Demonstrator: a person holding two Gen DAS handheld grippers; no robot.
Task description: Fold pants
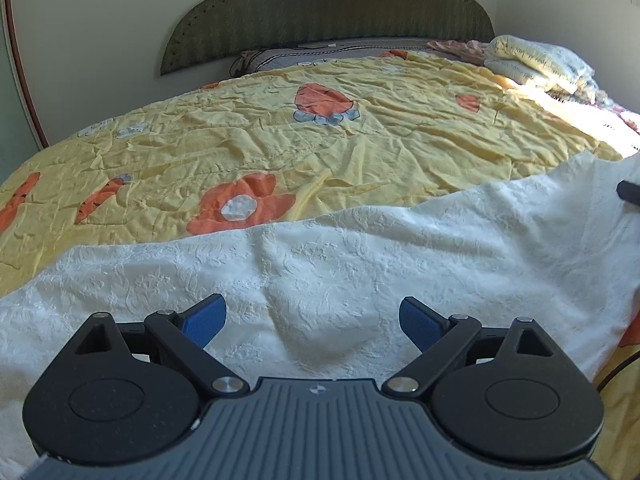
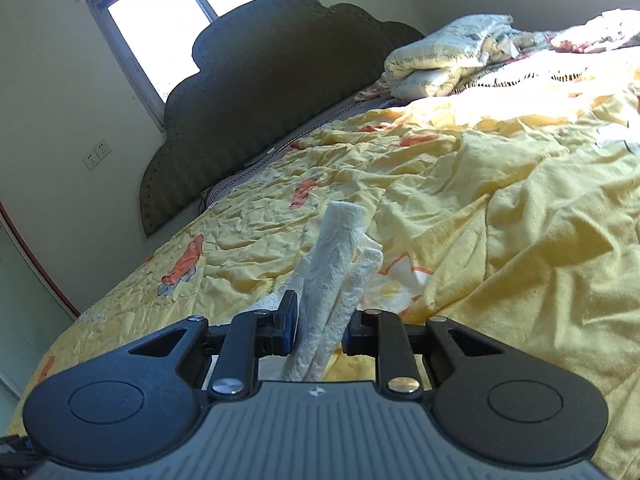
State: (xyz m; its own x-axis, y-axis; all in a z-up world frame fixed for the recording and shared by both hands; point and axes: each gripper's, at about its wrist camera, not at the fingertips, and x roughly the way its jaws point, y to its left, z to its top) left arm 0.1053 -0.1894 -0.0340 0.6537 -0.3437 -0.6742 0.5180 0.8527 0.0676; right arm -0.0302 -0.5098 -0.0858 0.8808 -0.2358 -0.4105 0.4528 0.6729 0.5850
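White textured pants (image 1: 328,264) lie spread across the near side of a bed with a yellow flowered cover (image 1: 280,140). My left gripper (image 1: 313,320) is open, its blue pads (image 1: 204,320) apart just above the white cloth, holding nothing. My right gripper (image 2: 322,324) is shut on a bunched edge of the pants (image 2: 340,264), which sticks up between its jaws, lifted above the yellow cover (image 2: 480,220). A dark tip of the right gripper (image 1: 628,192) shows at the right edge of the left wrist view.
A dark green headboard (image 1: 332,12) stands at the far end of the bed. A folded pale quilt (image 1: 536,64) lies at the far right corner, also in the right wrist view (image 2: 448,56). A window (image 2: 184,12) is behind the headboard.
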